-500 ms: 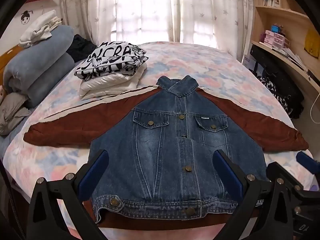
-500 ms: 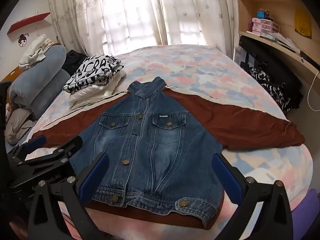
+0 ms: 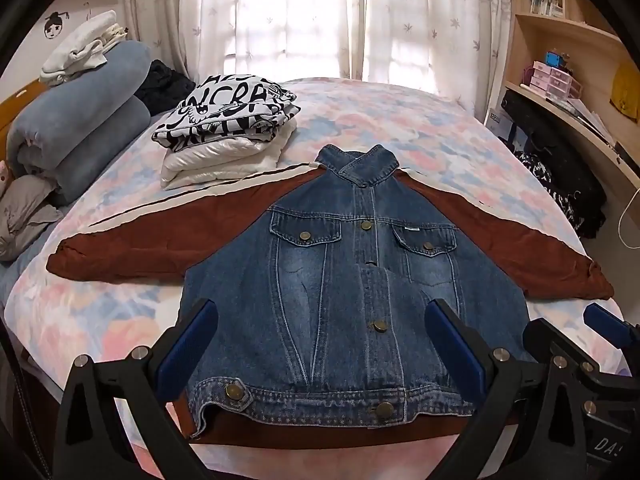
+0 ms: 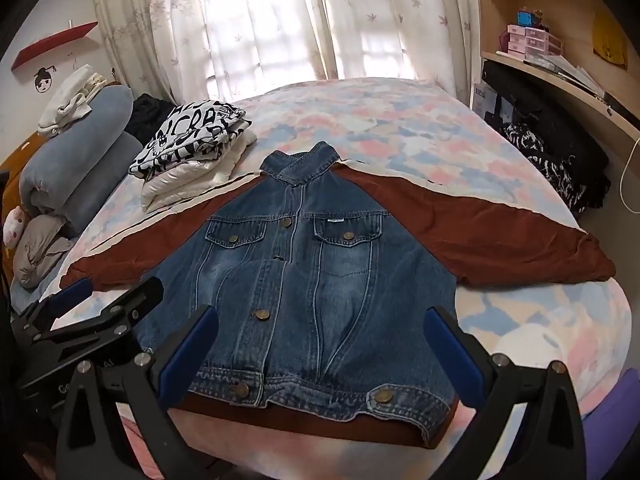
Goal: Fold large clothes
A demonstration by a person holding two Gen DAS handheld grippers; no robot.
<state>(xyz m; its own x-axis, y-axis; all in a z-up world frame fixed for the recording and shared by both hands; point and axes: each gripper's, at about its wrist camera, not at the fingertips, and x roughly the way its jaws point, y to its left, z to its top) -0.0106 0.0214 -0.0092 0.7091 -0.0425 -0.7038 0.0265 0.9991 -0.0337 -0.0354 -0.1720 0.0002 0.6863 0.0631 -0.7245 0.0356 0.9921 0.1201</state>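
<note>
Ahead of both grippers, the denim jacket [image 3: 352, 280] lies flat and face-up on the flowered bed [image 3: 420, 128], buttoned, rust-brown sleeves spread to either side, collar at the far end. The left gripper [image 3: 320, 344] hangs above the hem with its blue-padded fingers [image 3: 188, 344] spread as wide as they go, holding nothing; the jacket's lower front shows in the gap between them. The right gripper [image 4: 320, 344] is likewise wide open and empty, its fingers [image 4: 452, 348] framing the hem's right half. Beyond the left fingertip sits a folded clothes stack [image 3: 228, 132].
</note>
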